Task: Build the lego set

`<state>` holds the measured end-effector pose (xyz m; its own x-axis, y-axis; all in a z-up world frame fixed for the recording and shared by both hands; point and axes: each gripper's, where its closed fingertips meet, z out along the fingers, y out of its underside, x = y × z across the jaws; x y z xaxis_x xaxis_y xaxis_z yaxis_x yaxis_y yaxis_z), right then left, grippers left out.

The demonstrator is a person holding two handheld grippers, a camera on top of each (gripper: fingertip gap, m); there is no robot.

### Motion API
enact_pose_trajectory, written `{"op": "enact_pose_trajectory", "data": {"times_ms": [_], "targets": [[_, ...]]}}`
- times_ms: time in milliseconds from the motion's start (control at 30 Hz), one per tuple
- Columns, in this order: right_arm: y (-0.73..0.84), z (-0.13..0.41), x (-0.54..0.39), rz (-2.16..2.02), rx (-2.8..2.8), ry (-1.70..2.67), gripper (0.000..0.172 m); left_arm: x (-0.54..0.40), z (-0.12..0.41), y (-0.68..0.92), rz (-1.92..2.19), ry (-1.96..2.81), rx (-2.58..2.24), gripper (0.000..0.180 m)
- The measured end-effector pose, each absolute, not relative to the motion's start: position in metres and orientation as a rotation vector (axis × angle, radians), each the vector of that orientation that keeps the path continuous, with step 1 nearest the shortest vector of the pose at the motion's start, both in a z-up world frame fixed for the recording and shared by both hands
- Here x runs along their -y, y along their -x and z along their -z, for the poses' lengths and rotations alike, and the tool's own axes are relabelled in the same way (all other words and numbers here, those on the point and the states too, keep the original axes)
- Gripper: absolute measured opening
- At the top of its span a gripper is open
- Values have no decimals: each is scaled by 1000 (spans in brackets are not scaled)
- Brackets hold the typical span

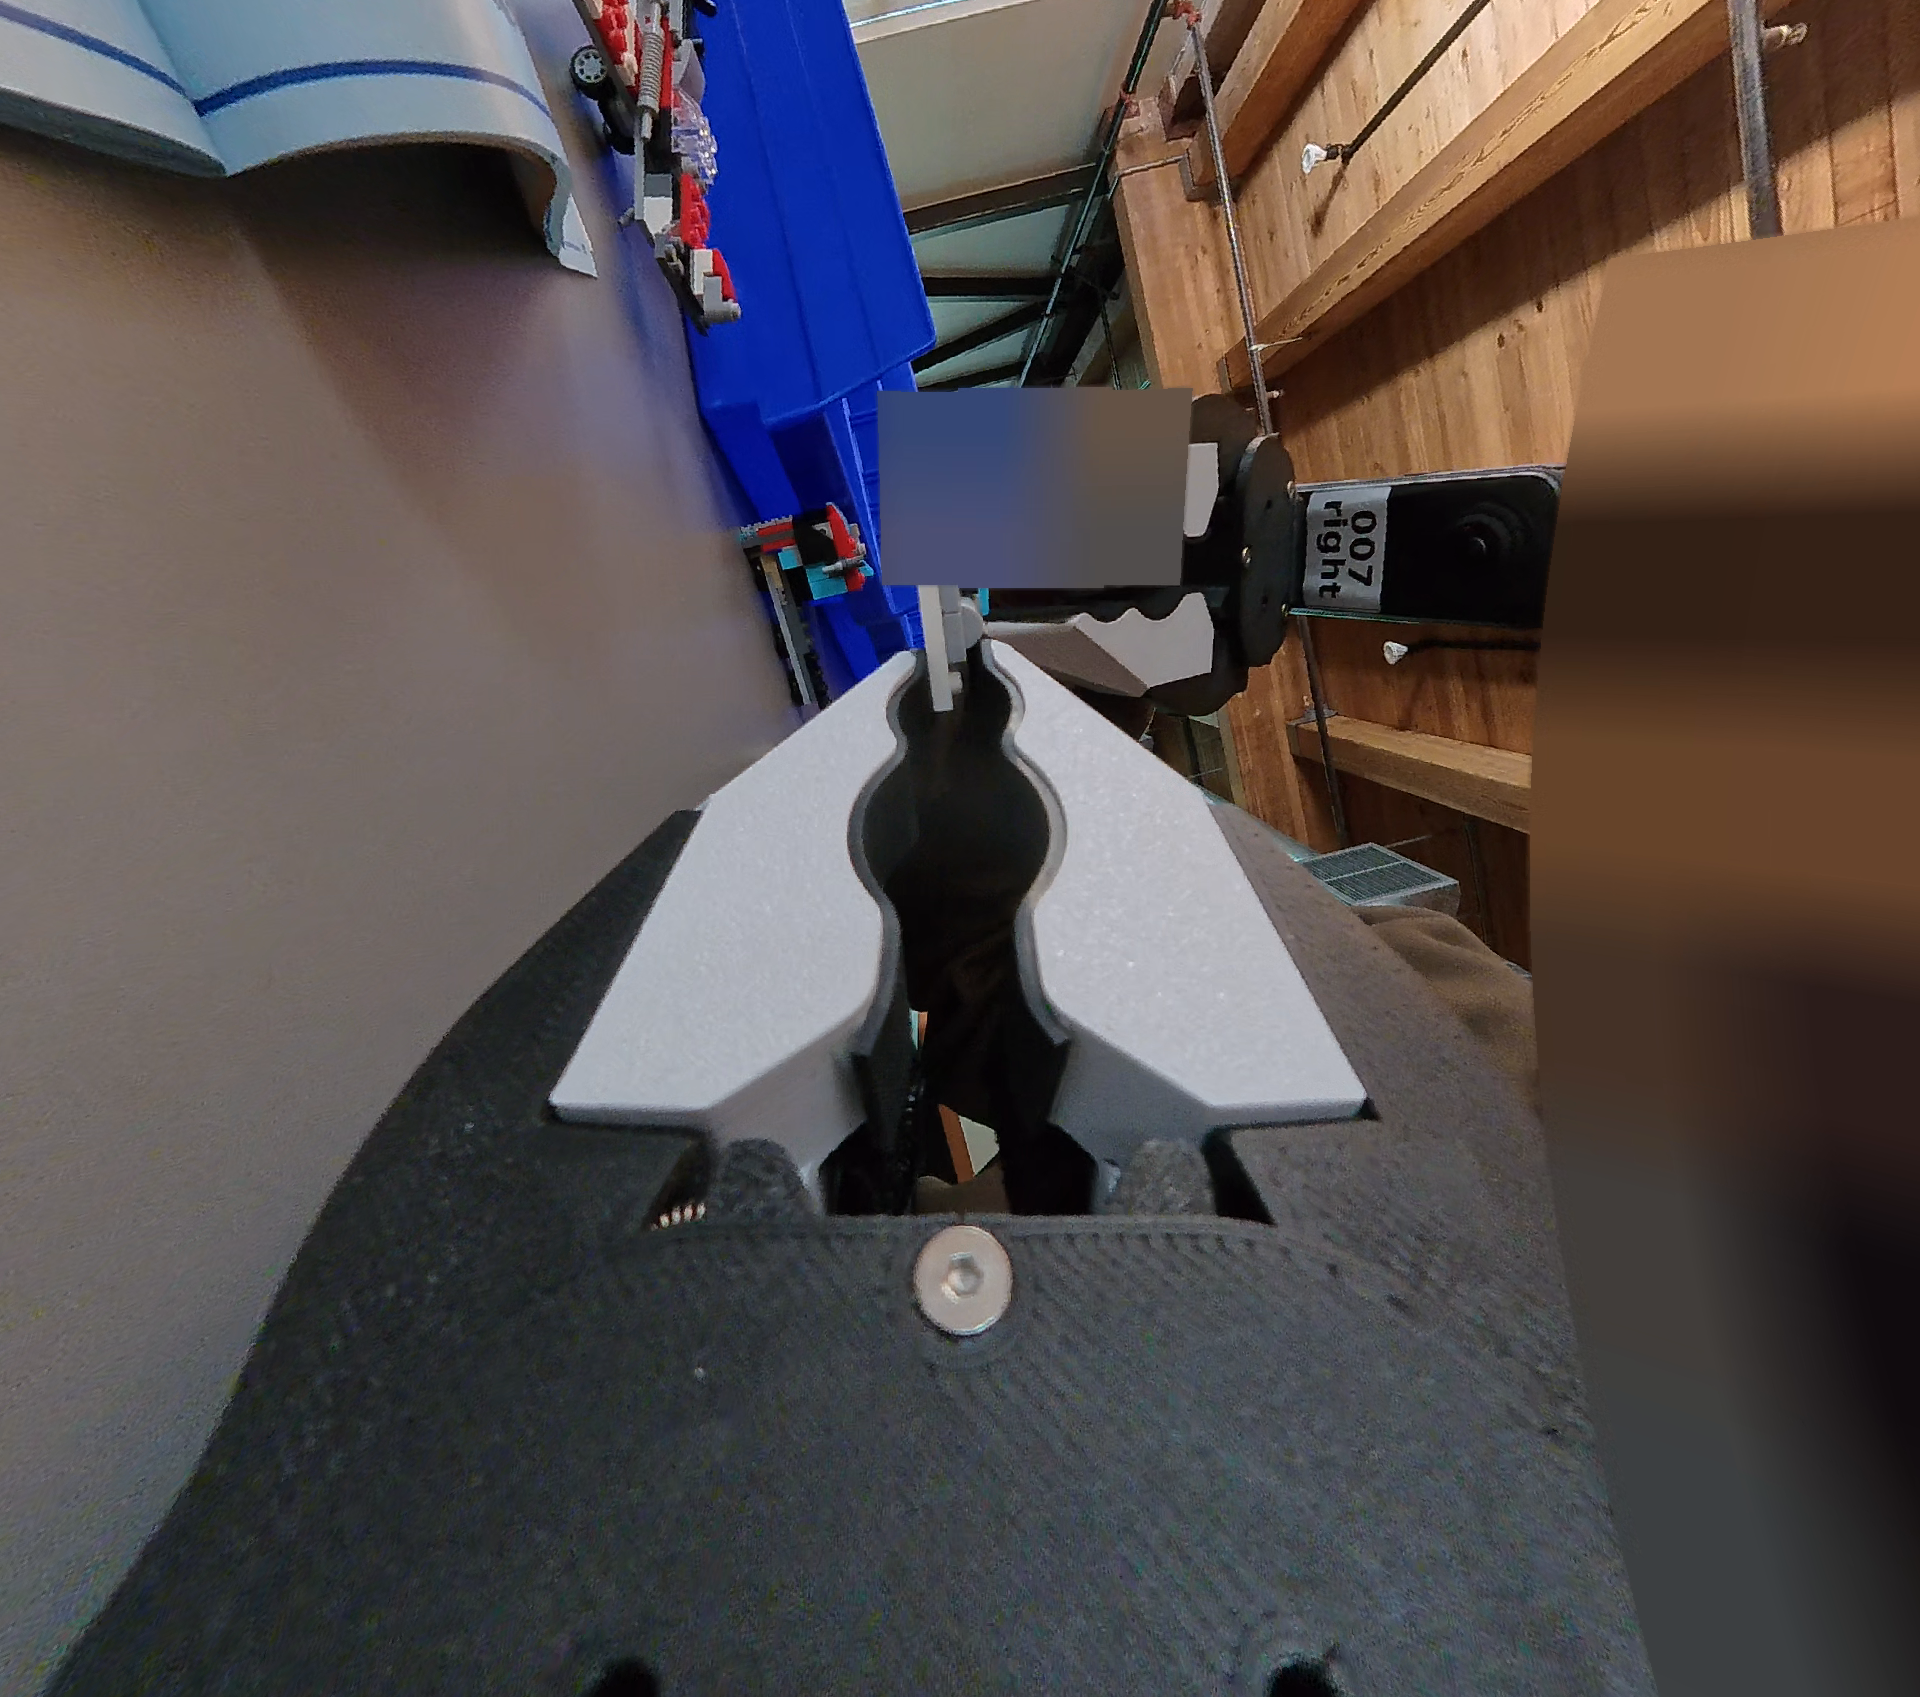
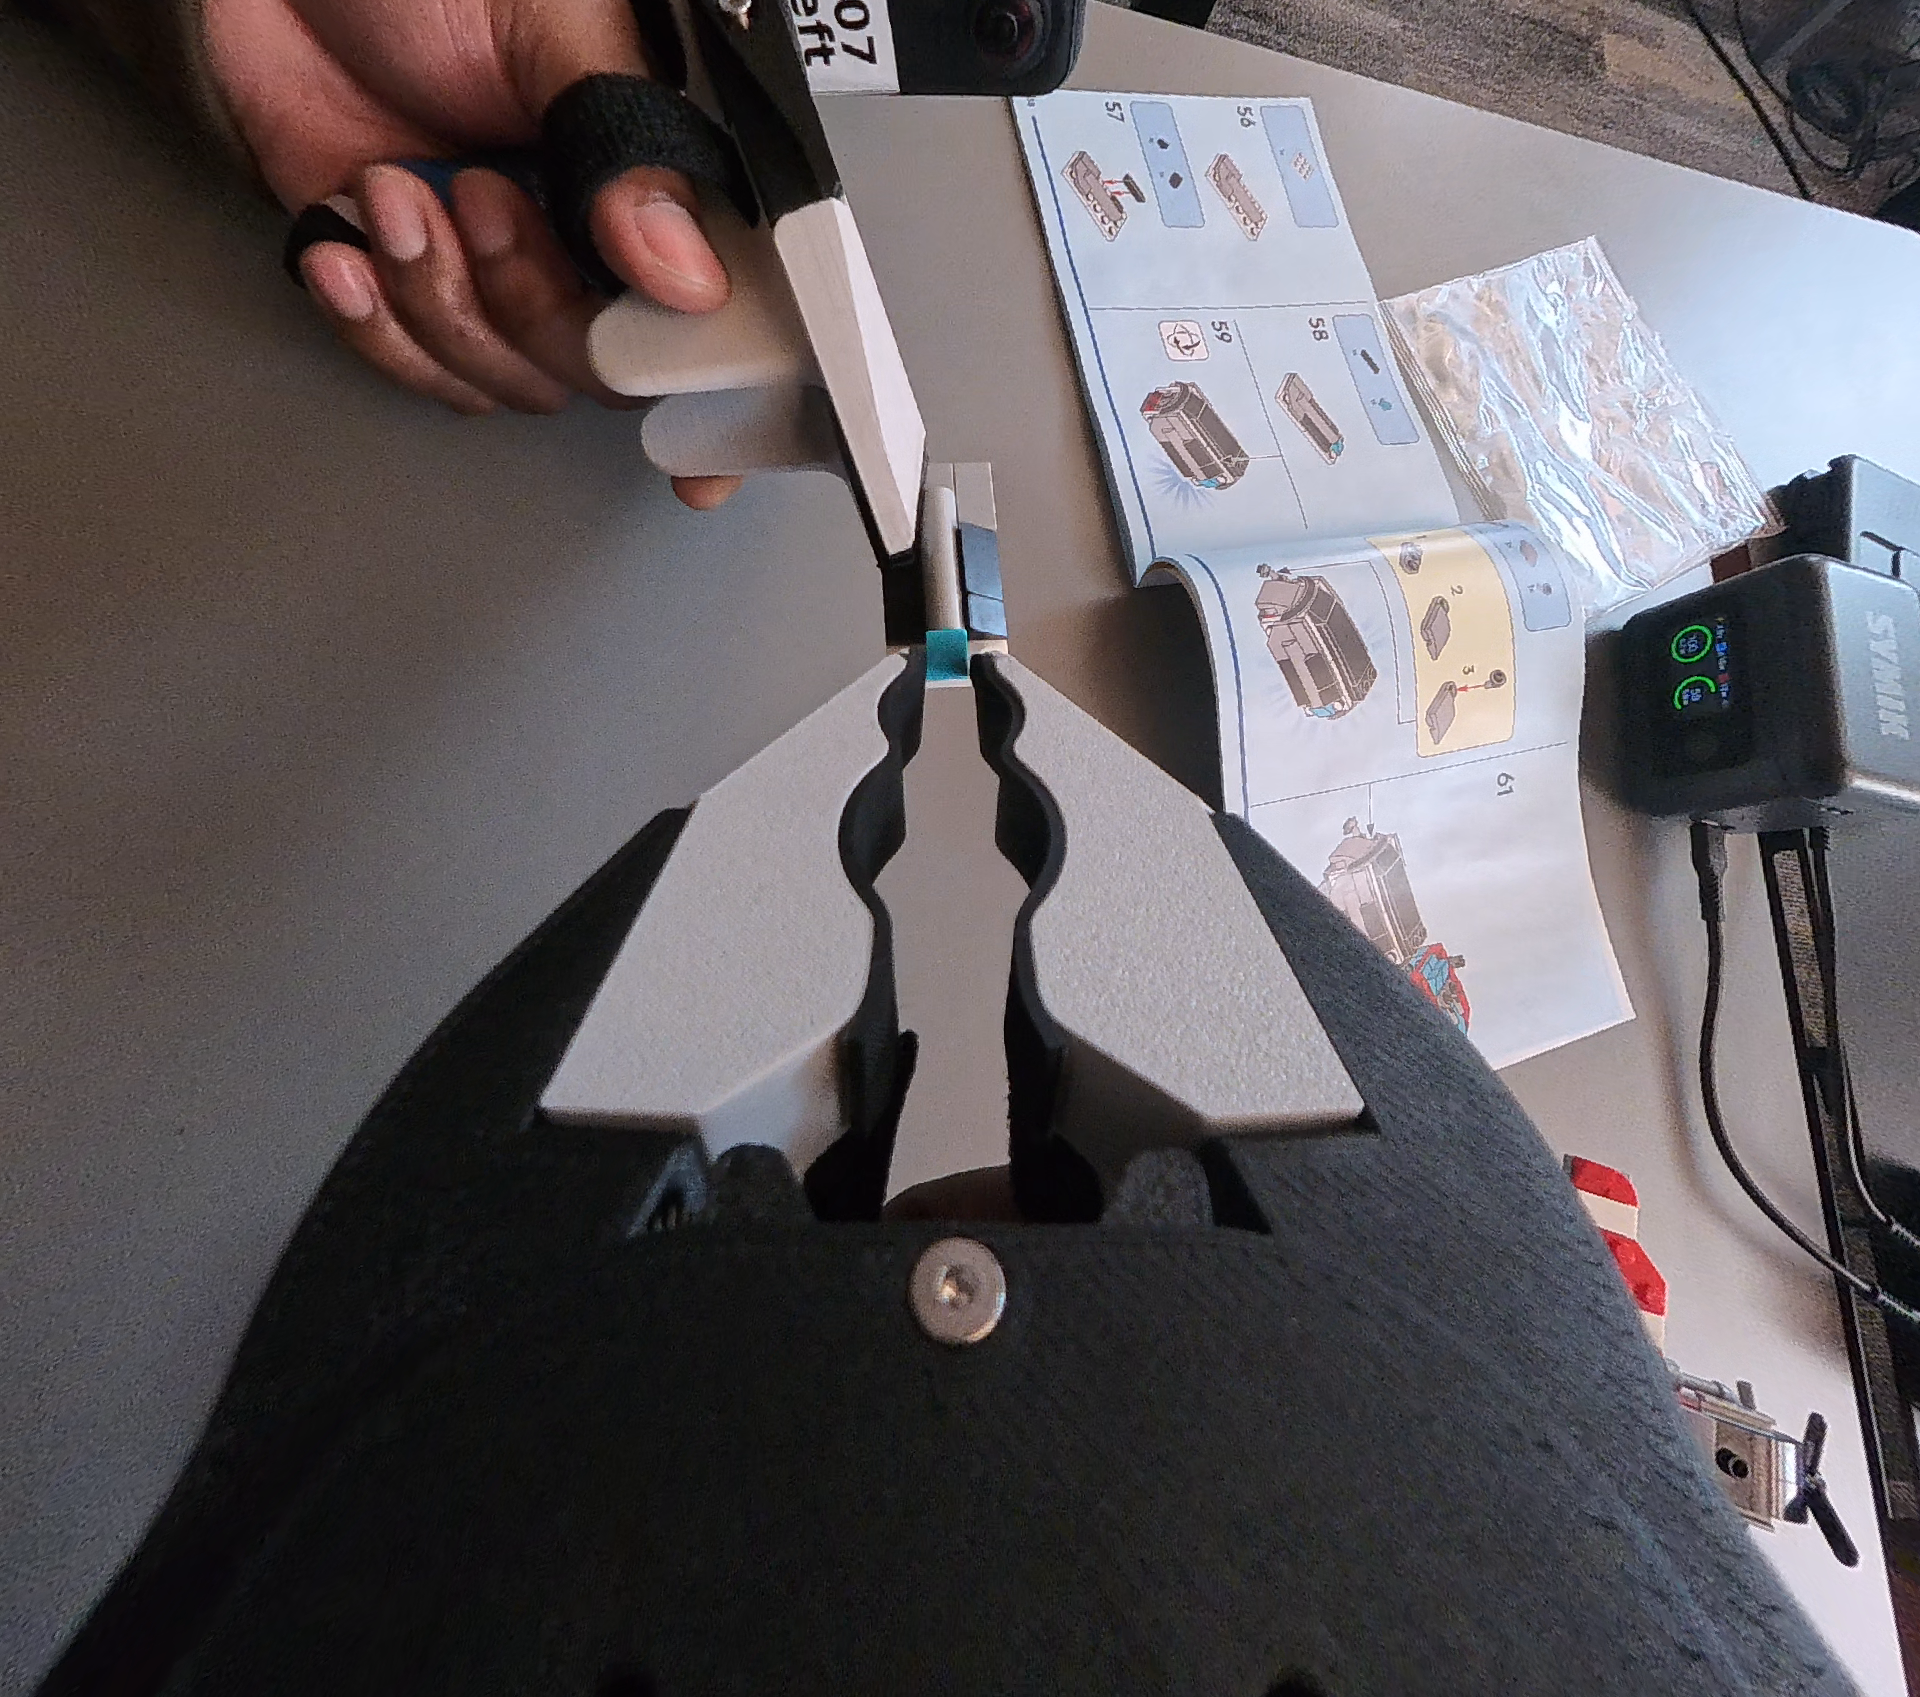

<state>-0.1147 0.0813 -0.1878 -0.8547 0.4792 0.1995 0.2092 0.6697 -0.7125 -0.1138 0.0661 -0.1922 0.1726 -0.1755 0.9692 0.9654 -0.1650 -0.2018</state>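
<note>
A: Far left of the right jaws, a hand [image 2: 436, 172] is seen wrapped round the left gripper [image 2: 899, 587], its finger held in a black strap.

B: And that gripper's white fingers [image 2: 862, 359] are angled down onto the brick piece [image 2: 961, 567], just ahead of the right tips.

A: In the left wrist view, a thin grey plate of the piece [image 1: 943, 660] is pinched between the left gripper [image 1: 951, 671] tips; the jaws are nearly pressed together on it.

B: The piece is held off the table [image 2: 312, 712], then, between the two grippers.

A: The right gripper [image 2: 948, 660] is clamped on the near end, both tips pressed against a teal tile [image 2: 945, 652] with a narrow gap kept by it.

B: Grey bar, dark block, pale plate: all are stacked just beyond the teal.

A: Right of the jaws, a booklet [image 2: 1299, 504] is lying open on the table, and a clear bag [image 2: 1569, 411] beside it.

B: Further right, a grey box with a small lit screen [image 2: 1756, 691] is seen, cables trailing from it.

A: Low at the right, red and white bricks [image 2: 1616, 1232] are partly hidden by the gripper body.

B: From the left view, blue bins [image 1: 810, 193] are made out beyond the tips, with brick builds [image 1: 665, 120] beside them.
</note>
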Motion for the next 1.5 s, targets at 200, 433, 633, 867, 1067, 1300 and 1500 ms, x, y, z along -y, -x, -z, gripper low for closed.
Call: {"op": "enact_pose_trajectory", "data": {"times_ms": [200,433,633,867,1067,1300,1500], "targets": [[116,187,-81,-1014,2509,546,11,-66,192,114,1270,1300,861,7],[116,187,-82,-1016,2507,548,12,-66,191,115,1272,1289,860,7],[115,182,-85,-1046,2493,577,17,-66,190,116,1272,1279,860,8],[117,172,-100,-1317,2350,1033,24,-64,184,120,1256,1250,833,8],[114,164,-102,-1679,2078,1503,29,-65,175,118,1254,1222,774,8],[112,163,-93,-1919,1924,1717,30,-66,169,110,1261,1218,718,7],[110,159,-88,-2033,1904,1744,29,-66,166,107,1255,1225,678,7]]}}
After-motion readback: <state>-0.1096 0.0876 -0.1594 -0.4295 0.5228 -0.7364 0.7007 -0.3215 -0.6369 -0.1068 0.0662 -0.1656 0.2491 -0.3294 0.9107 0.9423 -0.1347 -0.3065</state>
